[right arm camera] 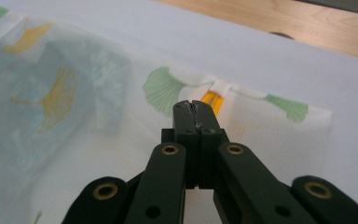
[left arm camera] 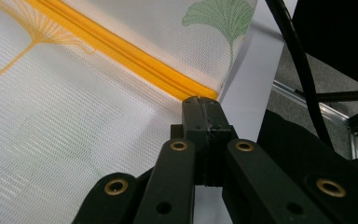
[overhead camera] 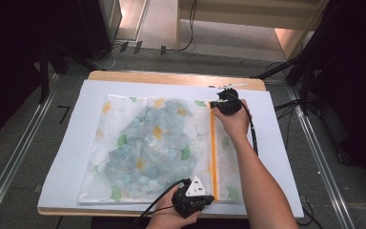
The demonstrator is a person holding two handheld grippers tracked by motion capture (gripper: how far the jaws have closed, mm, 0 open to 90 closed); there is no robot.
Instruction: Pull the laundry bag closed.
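Setting: recording lab or studio, shown by a wooden table [overhead camera: 171,78] under a white sheet [overhead camera: 276,143], dark stands [overhead camera: 310,71] and loose cables [overhead camera: 119,47] on grey carpet [overhead camera: 24,143], metal floor rails [overhead camera: 9,171] alongside.

Mesh bag [overhead camera: 147,148] lies on the sheet [overhead camera: 276,157]; its zipper [overhead camera: 213,152] runs along the bag's right part, left gripper [overhead camera: 205,198] at the zipper's near end, right gripper [overhead camera: 215,106] at its far end.

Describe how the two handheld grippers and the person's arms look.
Both the left gripper and the right gripper are black, with flat linkage arms joined by brass-ringed pivots. A grey three-cornered plate with dark marks tops the left one. Black cables trail from each. The forearms are bare, with no sleeves showing.
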